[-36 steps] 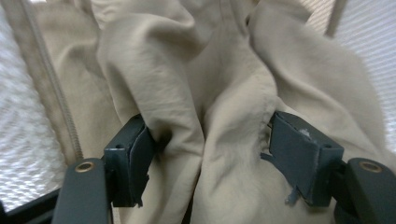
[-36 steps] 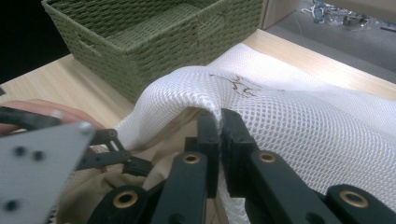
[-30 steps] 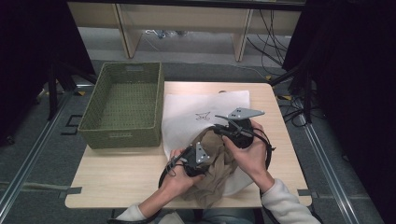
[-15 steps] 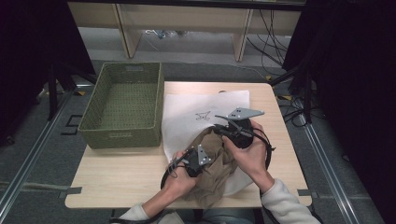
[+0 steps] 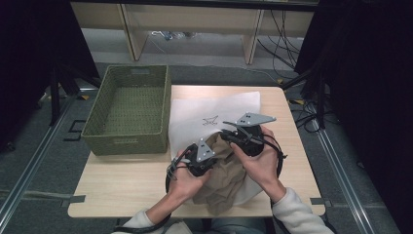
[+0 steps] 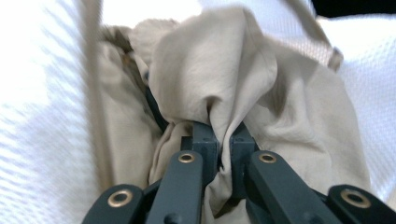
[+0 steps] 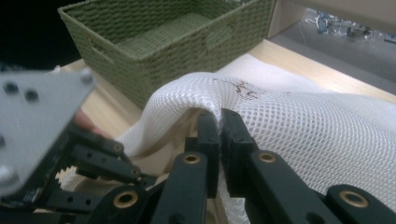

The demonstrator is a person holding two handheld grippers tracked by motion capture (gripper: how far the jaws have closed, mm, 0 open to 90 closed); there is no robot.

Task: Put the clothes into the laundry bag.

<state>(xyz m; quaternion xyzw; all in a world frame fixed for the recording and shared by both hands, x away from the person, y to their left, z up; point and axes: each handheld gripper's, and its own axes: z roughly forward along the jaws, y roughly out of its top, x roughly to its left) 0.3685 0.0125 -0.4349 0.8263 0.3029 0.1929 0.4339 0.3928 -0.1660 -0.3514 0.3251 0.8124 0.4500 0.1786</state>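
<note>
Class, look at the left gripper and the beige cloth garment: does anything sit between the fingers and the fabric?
Nothing visible does. The left gripper has just been closing, and a fold of the beige cloth garment is now pinched directly between its fingers. The right gripper pinches the edge of the white mesh bag beside it.
</note>
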